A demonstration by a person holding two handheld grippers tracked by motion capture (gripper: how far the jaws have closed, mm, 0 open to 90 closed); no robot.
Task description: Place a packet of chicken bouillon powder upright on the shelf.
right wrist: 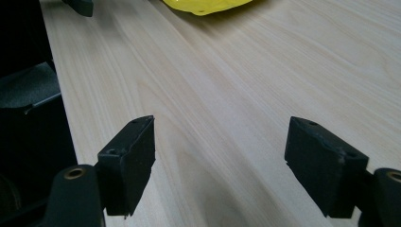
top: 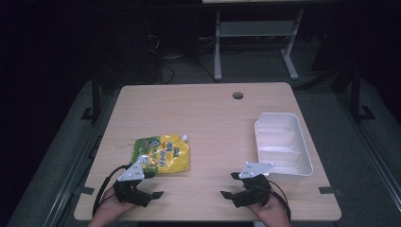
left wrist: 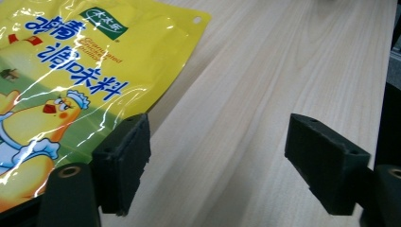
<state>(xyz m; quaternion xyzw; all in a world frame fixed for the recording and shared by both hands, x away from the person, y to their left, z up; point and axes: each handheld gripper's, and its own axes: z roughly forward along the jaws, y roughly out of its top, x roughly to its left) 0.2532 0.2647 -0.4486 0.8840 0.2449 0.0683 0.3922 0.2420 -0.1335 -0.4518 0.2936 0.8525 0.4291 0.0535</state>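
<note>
Yellow seasoning pouch [top: 161, 153] is lying just ahead of the left tool [top: 150, 185], nearer than the right tool [top: 229, 185]; both are gaping empty.

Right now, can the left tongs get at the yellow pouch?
Probably yes. The left tongs stand open just short of the yellow pouch, which lies flat on the table, with nothing between them.
</note>
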